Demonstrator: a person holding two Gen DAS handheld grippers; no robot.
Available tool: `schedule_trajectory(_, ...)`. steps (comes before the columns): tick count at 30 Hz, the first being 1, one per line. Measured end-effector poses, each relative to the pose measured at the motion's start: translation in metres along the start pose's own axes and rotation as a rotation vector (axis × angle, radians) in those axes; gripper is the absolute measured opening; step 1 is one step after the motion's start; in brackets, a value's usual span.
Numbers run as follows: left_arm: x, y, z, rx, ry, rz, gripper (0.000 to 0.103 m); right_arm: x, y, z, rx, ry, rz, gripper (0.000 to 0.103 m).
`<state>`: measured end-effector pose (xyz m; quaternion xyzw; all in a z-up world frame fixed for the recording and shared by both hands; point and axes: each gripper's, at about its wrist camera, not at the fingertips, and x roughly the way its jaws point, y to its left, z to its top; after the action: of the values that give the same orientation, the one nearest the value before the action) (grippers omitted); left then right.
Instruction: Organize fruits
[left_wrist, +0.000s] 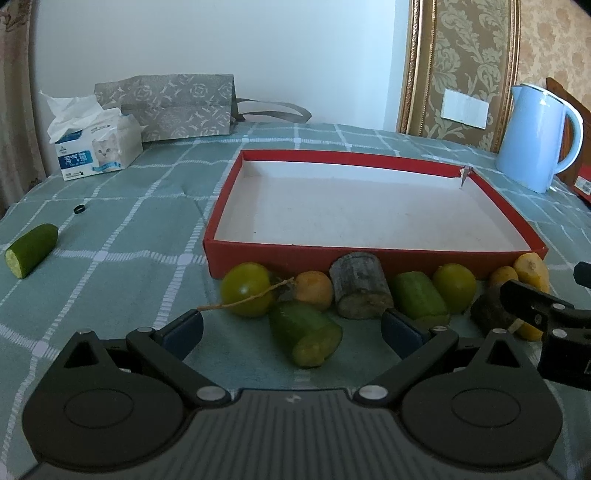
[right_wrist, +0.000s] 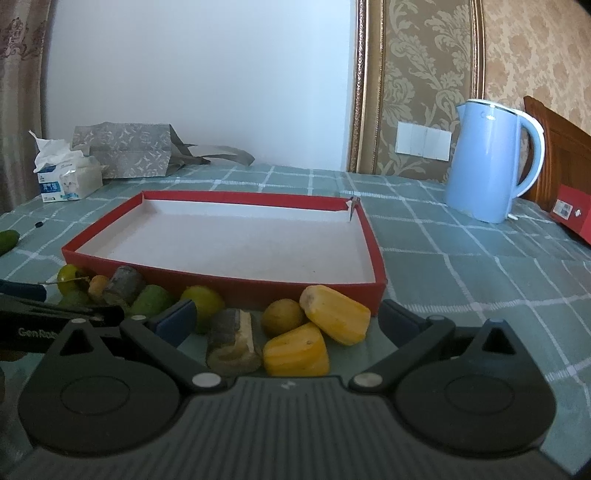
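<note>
Nearest the left wrist camera, the left gripper (left_wrist: 291, 325) hovers low over the counter (left_wrist: 122, 280) with its fingers (left_wrist: 184, 326) spread wide and empty. A cut green cucumber piece (left_wrist: 304, 338) lies between them, which suggests it is the likely first pick. In the right wrist view, the right gripper (right_wrist: 286, 319) is likewise low, its fingers (right_wrist: 177, 319) apart and holding nothing. They bracket a yellow corn chunk (right_wrist: 295, 350), a second corn chunk (right_wrist: 336, 314) and a grey-brown stub (right_wrist: 232, 341).

Just beyond both grippers the produce sits in a loose row pressed against the near wall of the red box (left_wrist: 369, 258). A round green fruit (left_wrist: 247, 290) with a dry stem lies at its left end, followed by a small orange fruit (left_wrist: 314, 290) and a grey log-like piece (left_wrist: 360, 291). Further right are another green piece (left_wrist: 419, 297) and a yellow-green fruit (left_wrist: 454, 288). Lining them up at the box's edge probably keeps each lift short. The box itself holds nothing yet, so by this judgement the sorting has not begun.

Well apart to the left lies a lone cucumber end (left_wrist: 31, 249), with a small black ring (left_wrist: 79, 209) behind it. At the back stand a tissue pack (left_wrist: 96, 147), a patterned paper bag (left_wrist: 173, 107) and a pale blue kettle (right_wrist: 491, 162), all clear of the working area.
</note>
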<state>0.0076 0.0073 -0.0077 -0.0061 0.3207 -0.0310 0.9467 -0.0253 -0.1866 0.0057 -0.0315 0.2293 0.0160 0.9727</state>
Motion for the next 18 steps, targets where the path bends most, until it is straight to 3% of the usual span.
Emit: schedule_trajectory(18,-0.0027,-0.0046,-0.0026,0.034,-0.006,-0.010,0.103,-0.0014,-0.0057,0.0009,0.027,0.015,0.000,0.103)
